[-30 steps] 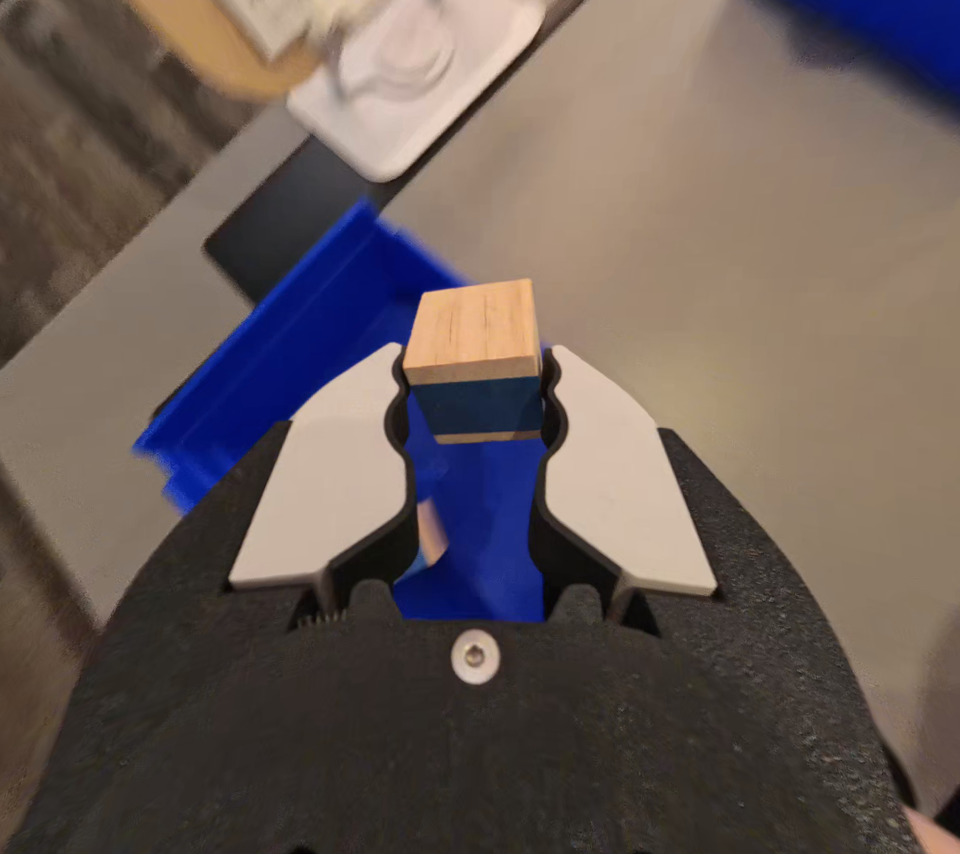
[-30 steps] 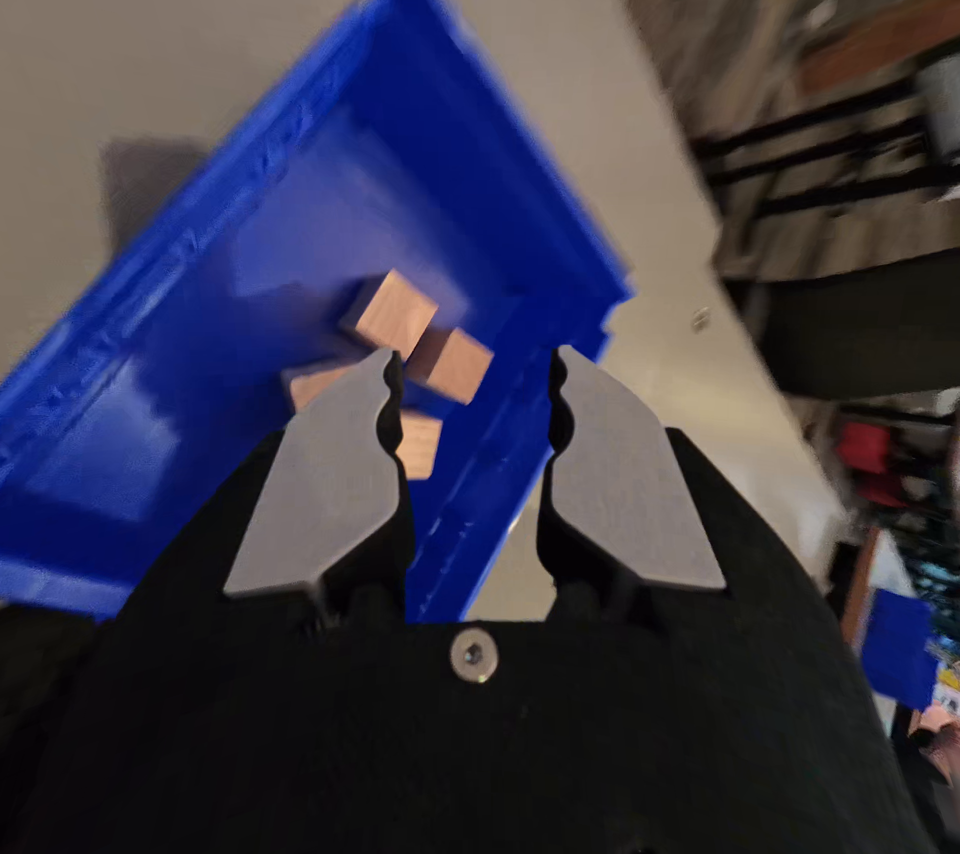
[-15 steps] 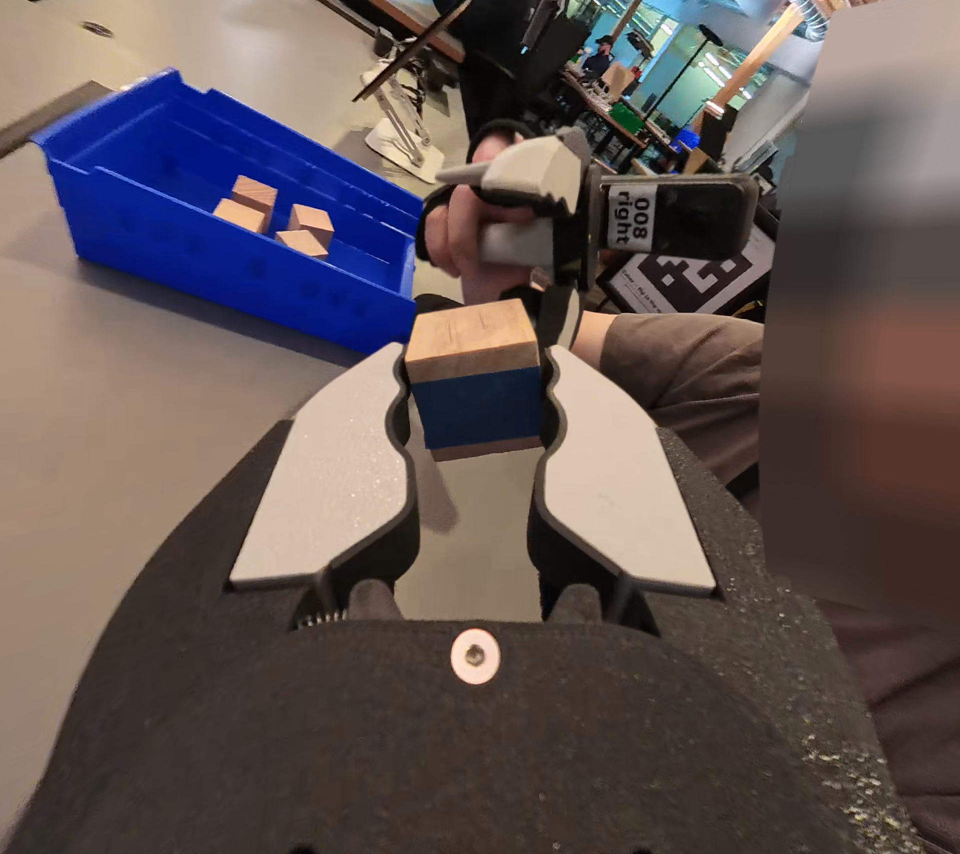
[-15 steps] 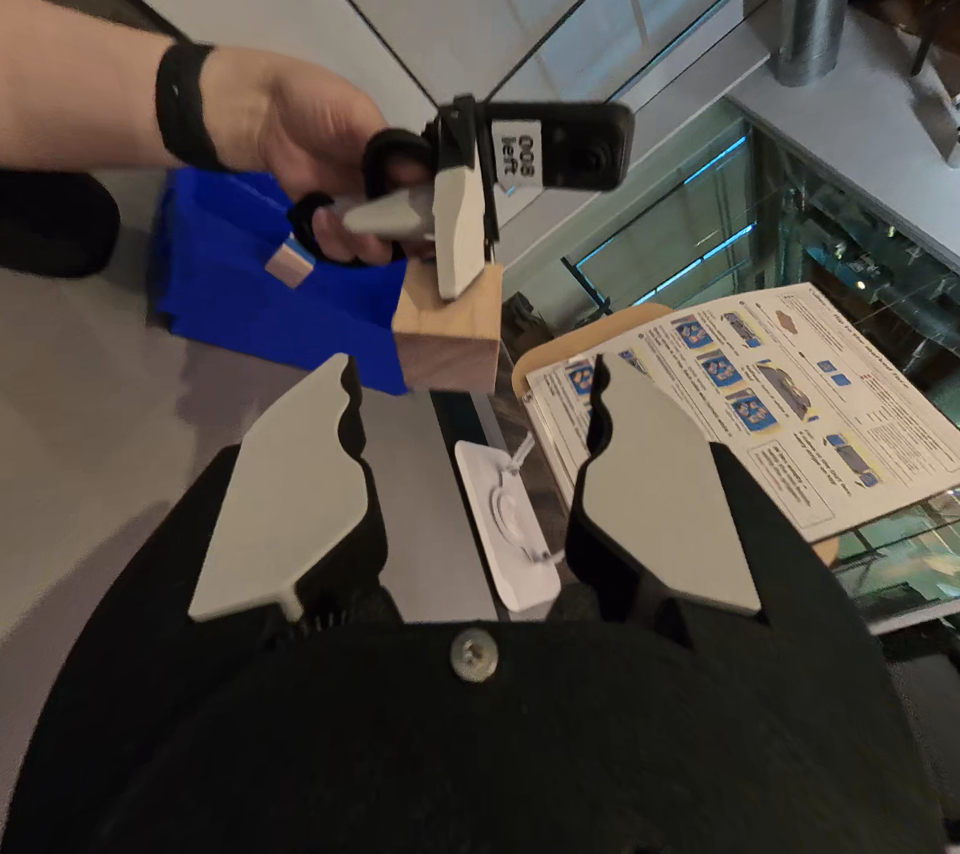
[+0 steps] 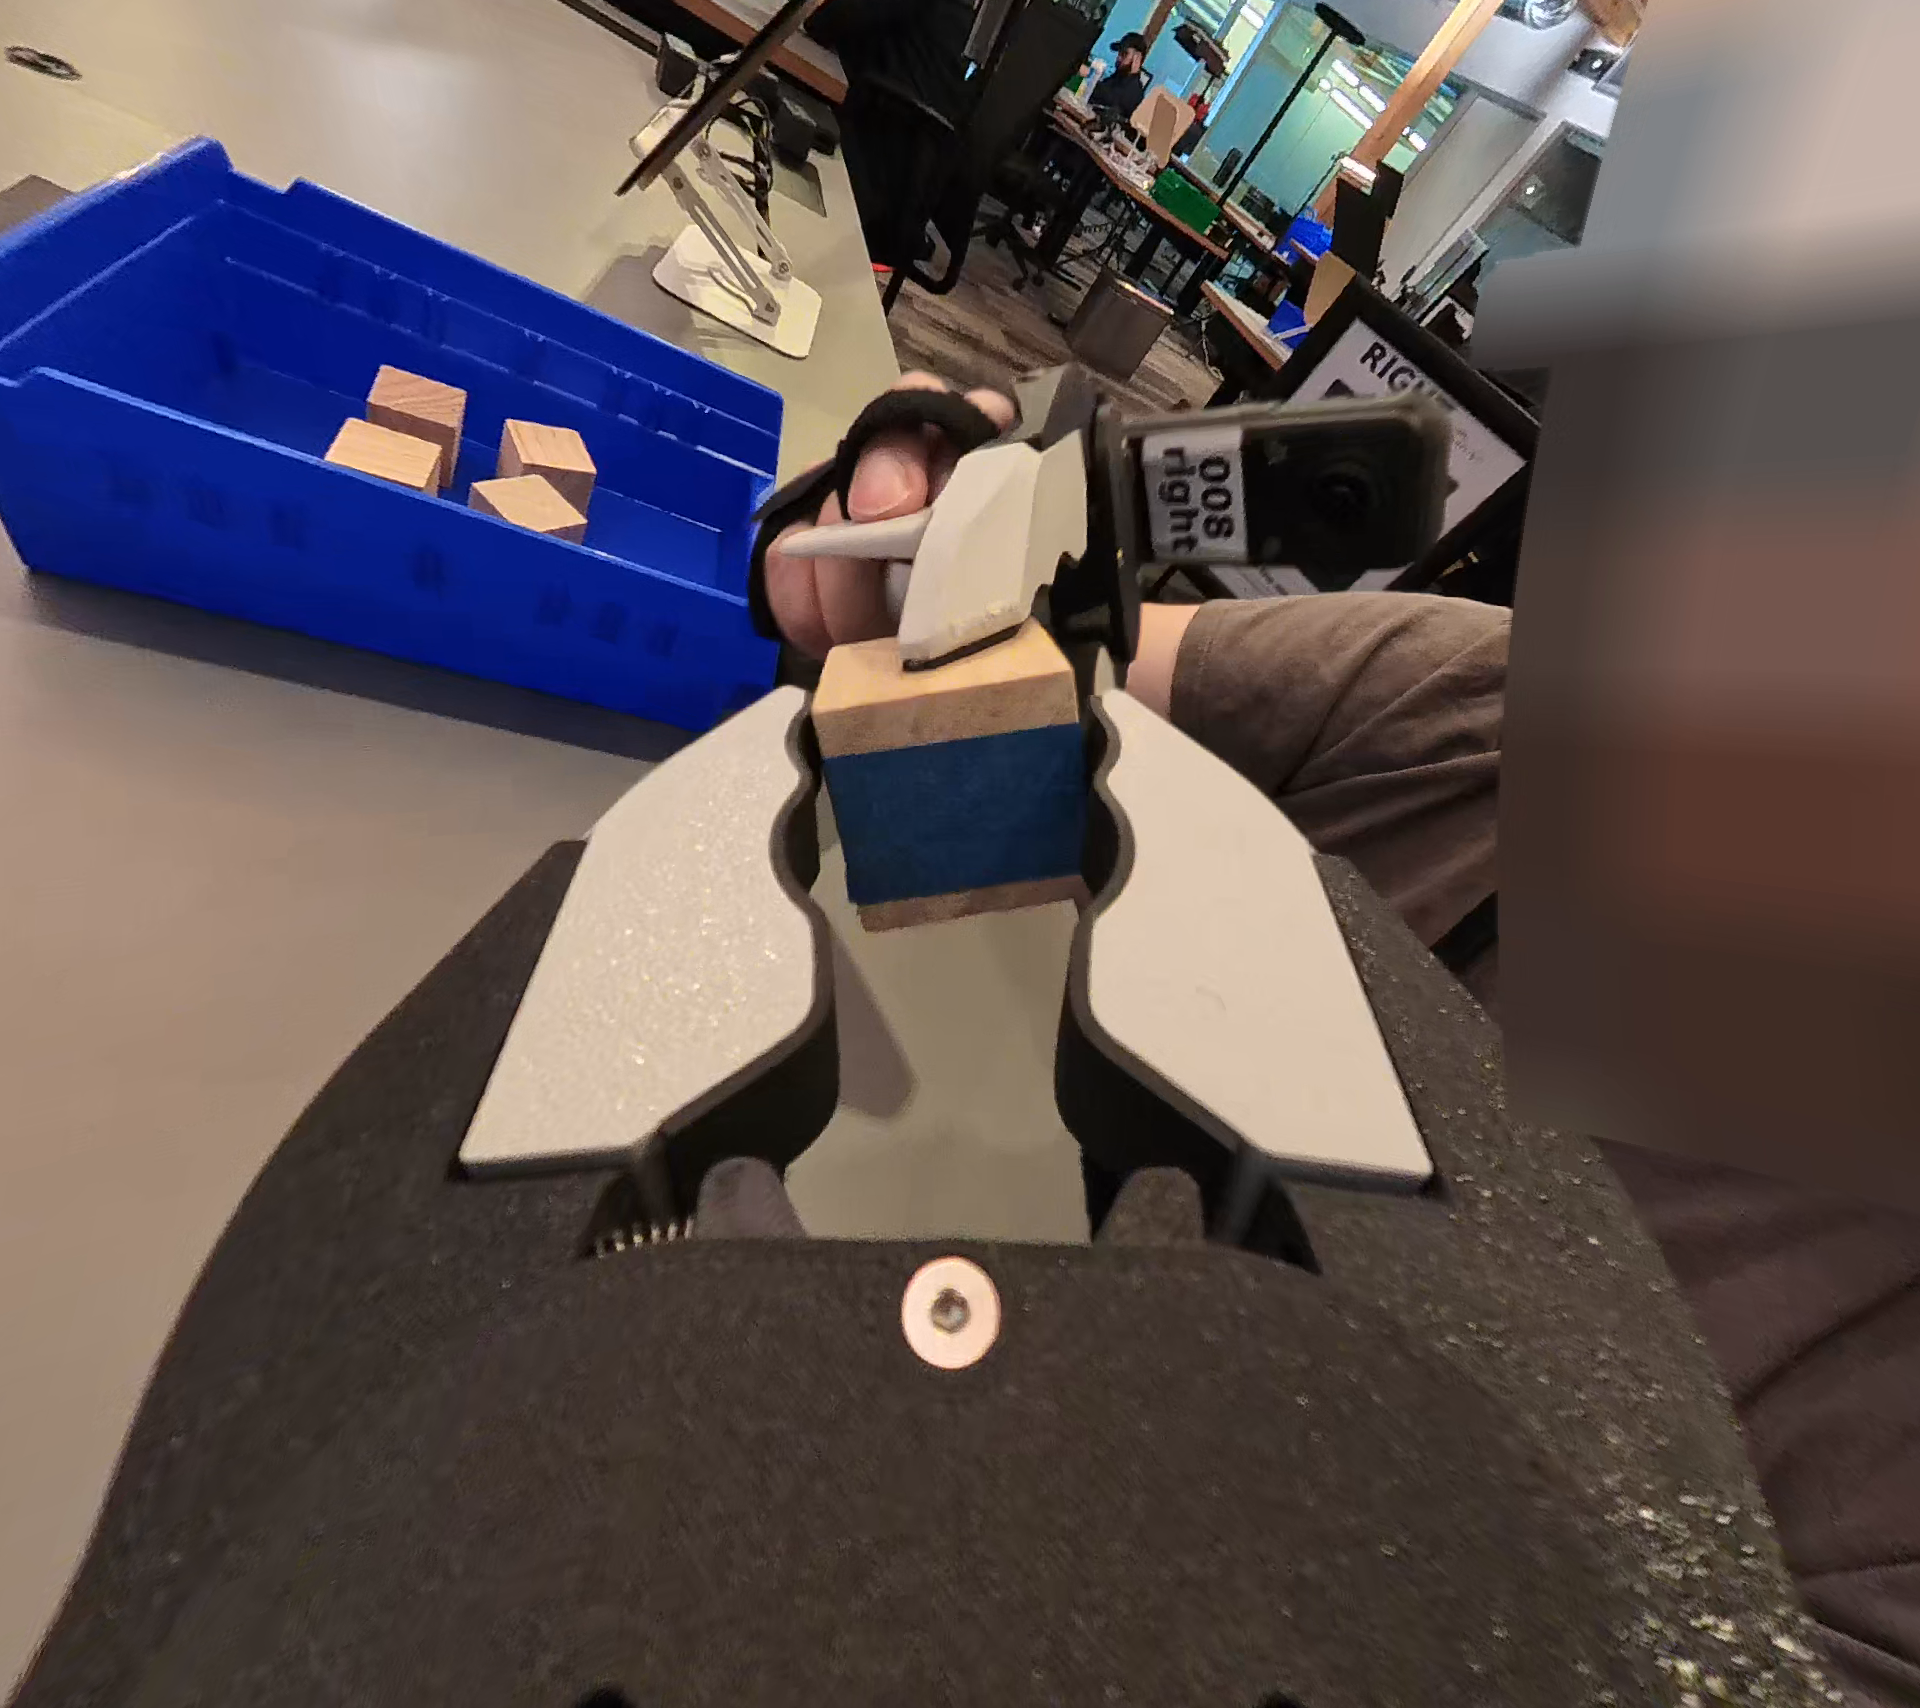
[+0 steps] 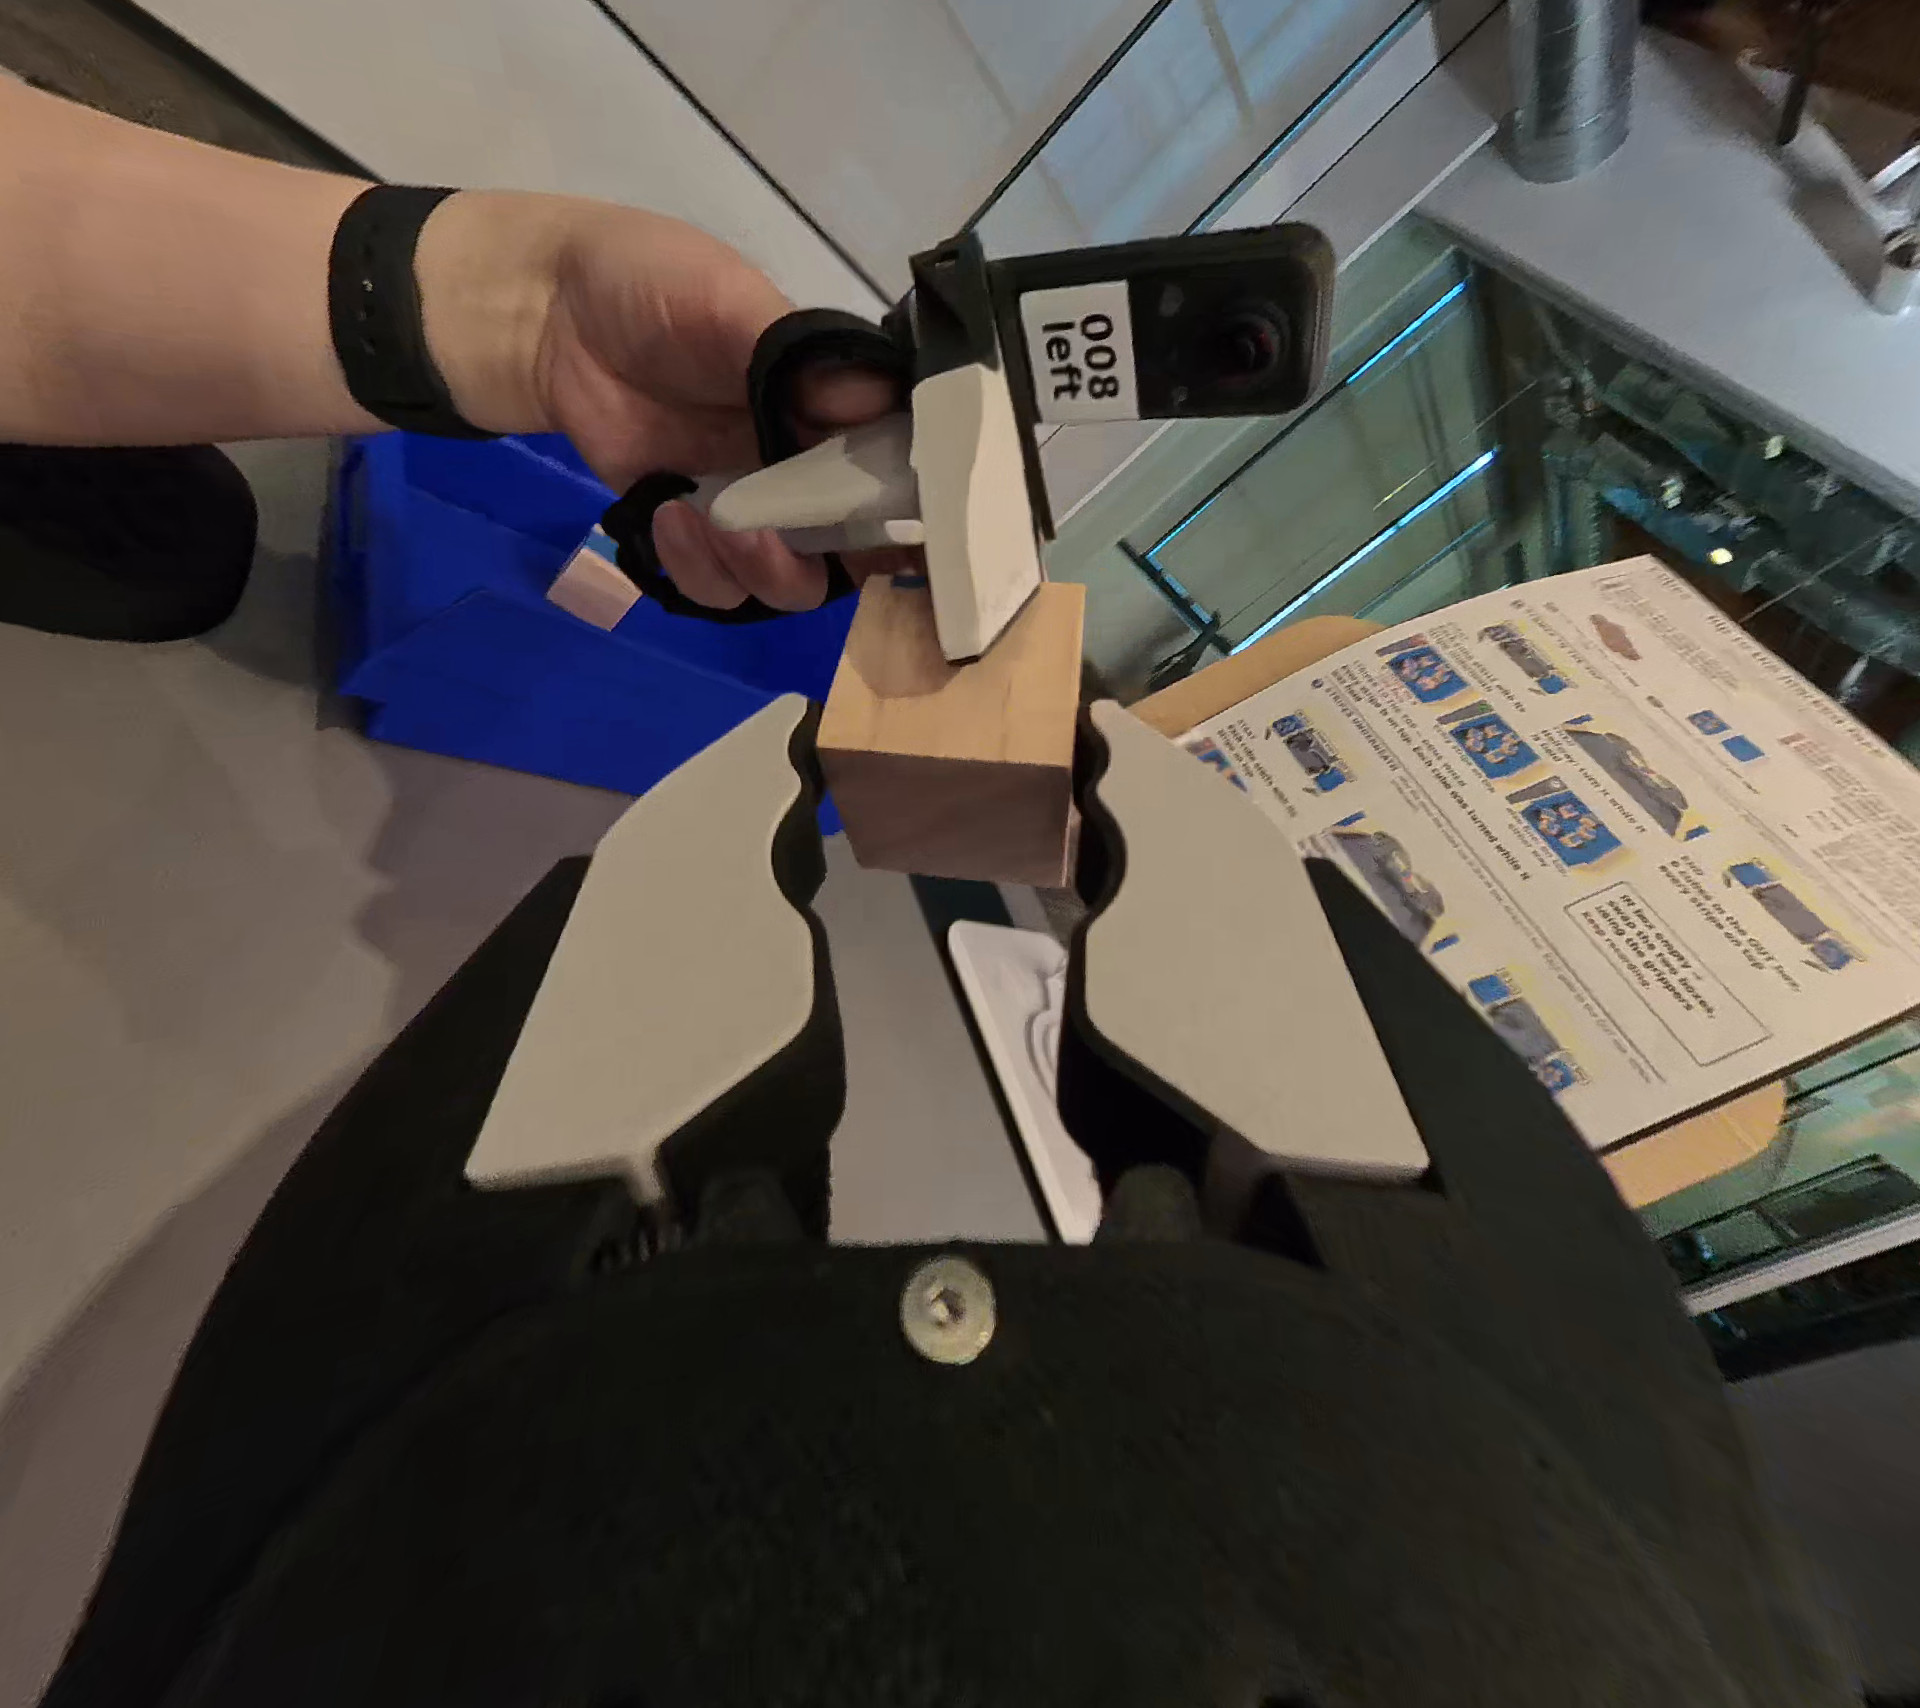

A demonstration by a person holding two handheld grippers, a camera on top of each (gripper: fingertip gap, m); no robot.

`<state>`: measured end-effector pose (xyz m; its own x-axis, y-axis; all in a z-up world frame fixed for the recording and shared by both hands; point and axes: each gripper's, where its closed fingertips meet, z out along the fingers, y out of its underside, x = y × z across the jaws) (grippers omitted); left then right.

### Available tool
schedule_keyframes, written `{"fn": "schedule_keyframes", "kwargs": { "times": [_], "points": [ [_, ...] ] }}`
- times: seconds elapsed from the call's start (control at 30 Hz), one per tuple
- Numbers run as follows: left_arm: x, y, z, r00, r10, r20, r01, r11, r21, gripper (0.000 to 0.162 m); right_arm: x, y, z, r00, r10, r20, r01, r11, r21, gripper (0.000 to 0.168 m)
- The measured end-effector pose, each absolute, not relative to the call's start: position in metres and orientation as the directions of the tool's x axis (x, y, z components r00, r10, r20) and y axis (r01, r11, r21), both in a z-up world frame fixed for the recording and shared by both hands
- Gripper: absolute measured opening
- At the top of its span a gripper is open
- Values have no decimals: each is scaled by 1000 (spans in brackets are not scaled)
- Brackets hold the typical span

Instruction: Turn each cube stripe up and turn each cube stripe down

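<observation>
Both grippers on one striped wooden cube (image 5: 948, 788), midair off the blue bin's (image 5: 436, 578) corner: left gripper (image 5: 948, 811) clamping it, right gripper (image 6: 948, 791) closed around it too (handover mid-flip, probably). Next: release left, rotate stripe.

So I count five plain wooden cubes (image 5: 516, 463), two blue plastic bins (image 5: 312, 536), two black-and-grey two-finger grippers (image 5: 945, 817).
</observation>
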<state>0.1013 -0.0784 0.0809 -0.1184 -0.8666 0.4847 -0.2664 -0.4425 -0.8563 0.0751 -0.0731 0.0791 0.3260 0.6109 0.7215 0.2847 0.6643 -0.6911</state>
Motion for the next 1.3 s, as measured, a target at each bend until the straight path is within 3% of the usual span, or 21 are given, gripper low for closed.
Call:
{"fn": "schedule_keyframes", "kwargs": {
  "times": [0.13,0.2,0.27,0.37,0.5,0.7,0.8,1.03,1.1,1.3],
  "points": [
    [89,-64,88,-54,-909,414,-222,-394,-892,53,109,-50,80,253,649,718,490,553,-673,47],
    [78,-54,91,22,-933,359,-222,-355,-908,53,163,-22,74,287,724,627,652,332,-682,46],
    [69,-52,97,49,-948,316,-212,-319,-924,50,229,-9,48,390,831,396,725,-11,-689,46],
    [62,-54,102,73,-956,283,-215,-292,-932,47,332,-8,-16,575,794,197,778,-457,-432,47],
    [64,-57,96,84,-959,272,-262,-284,-922,46,397,-26,-78,718,695,41,695,-712,-99,46],
    [67,-59,83,113,-968,226,-343,-251,-905,46,423,-36,-125,769,639,-31,633,-752,186,47],
    [58,-56,86,146,-972,182,-351,-223,-909,46,433,-37,-139,774,633,-28,615,-740,270,47],
    [9,-46,106,295,-953,63,-340,-166,-926,56,446,-25,-149,804,594,31,563,-776,285,48],
    [-16,-44,90,367,-928,70,-427,-234,-873,48,439,-20,-150,810,587,-3,571,-786,238,48],
    [-116,-20,36,718,-696,19,-518,-554,-652,56,438,-12,-134,820,572,30,562,-814,148,61]
  ]
}}
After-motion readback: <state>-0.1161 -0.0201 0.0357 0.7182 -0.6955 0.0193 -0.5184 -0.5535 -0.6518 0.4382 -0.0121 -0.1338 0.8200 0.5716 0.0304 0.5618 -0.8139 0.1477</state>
